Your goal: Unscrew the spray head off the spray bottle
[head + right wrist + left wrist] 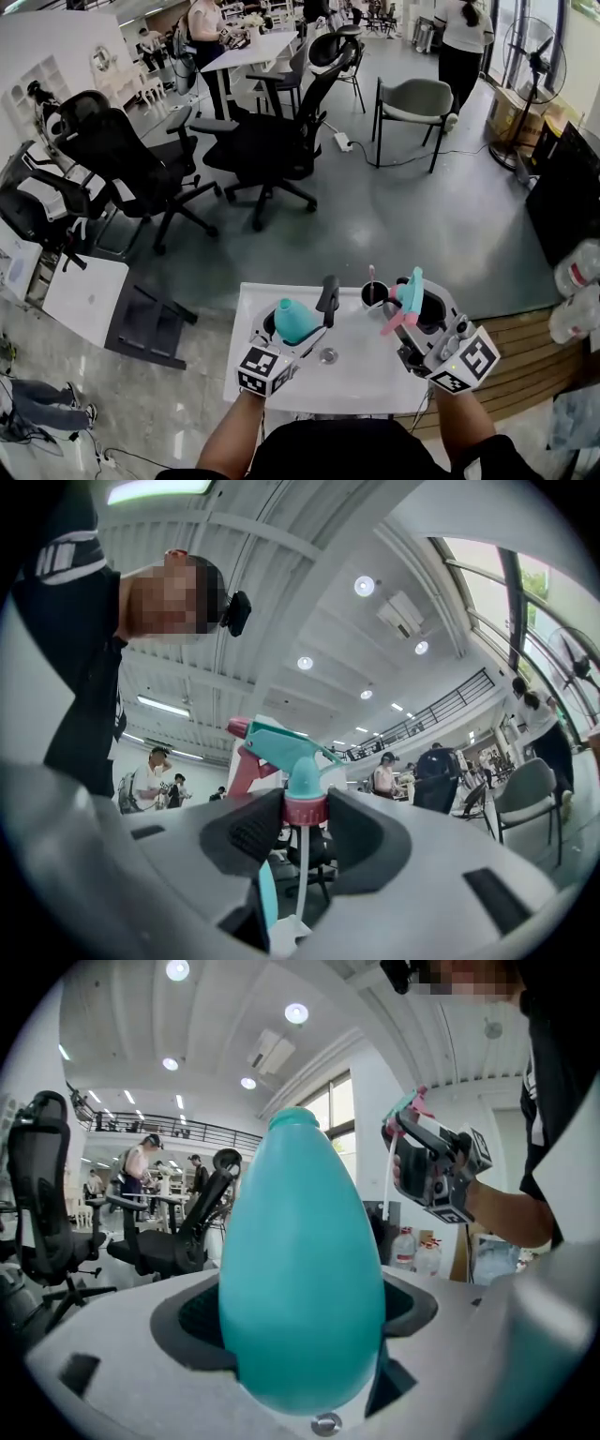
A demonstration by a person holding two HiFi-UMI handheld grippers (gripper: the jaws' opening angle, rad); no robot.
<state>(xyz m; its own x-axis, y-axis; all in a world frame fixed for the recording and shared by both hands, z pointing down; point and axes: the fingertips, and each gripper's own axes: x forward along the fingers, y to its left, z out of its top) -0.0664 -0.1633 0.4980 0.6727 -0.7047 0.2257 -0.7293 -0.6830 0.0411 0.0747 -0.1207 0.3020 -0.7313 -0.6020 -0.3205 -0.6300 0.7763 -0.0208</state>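
Over the white tabletop [356, 377], left tongs [306, 315] clamp a teal egg-shaped plastic bottle [292, 324] neck-up; right tongs [411, 306] pinch the teal-and-pink spray head [412, 287], tube [298, 874] dangling; office chairs [267, 142] beyond.

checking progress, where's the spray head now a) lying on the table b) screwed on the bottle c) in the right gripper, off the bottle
c: the right gripper clamps the spray head by its pink collar, apart from the teal bottle in the left gripper.
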